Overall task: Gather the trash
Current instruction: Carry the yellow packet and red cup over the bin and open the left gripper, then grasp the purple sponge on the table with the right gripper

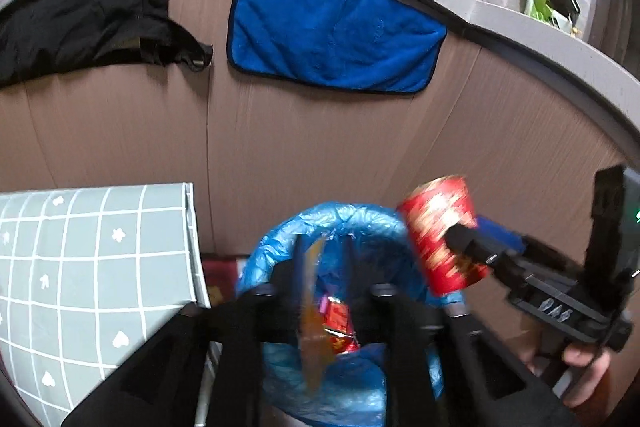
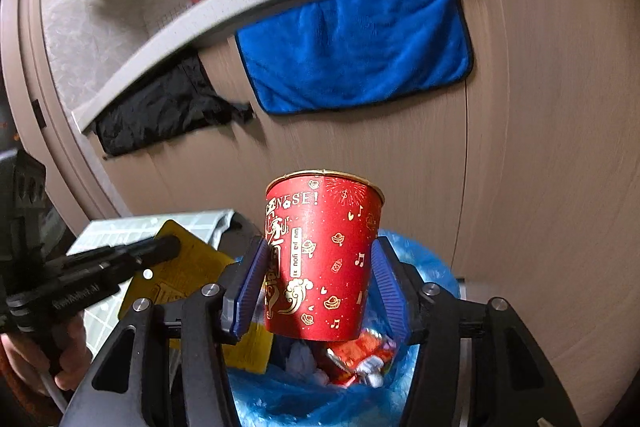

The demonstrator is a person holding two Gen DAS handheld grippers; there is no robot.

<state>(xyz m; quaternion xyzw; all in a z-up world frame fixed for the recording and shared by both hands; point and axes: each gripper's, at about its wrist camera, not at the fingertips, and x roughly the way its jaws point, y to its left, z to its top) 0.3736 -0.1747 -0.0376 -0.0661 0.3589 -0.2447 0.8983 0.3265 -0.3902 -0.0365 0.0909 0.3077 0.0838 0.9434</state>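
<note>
Brown cabinet doors (image 2: 540, 147) back us. Our right gripper (image 2: 318, 275) pinches the red paper cup (image 2: 324, 255) mid-wall, upright above the blue-lined bin (image 2: 280, 399). It looks light and crushable, so we'd squeeze gently. Our left gripper (image 1: 322, 267) pinches a limp yellow wrapper (image 1: 312, 331) over the same bin.

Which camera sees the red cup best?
The right wrist view: the red paper cup is sharp and centred between the right gripper pads, above the blue-bagged bin. The left wrist view shows it blurred, off to the side.
</note>
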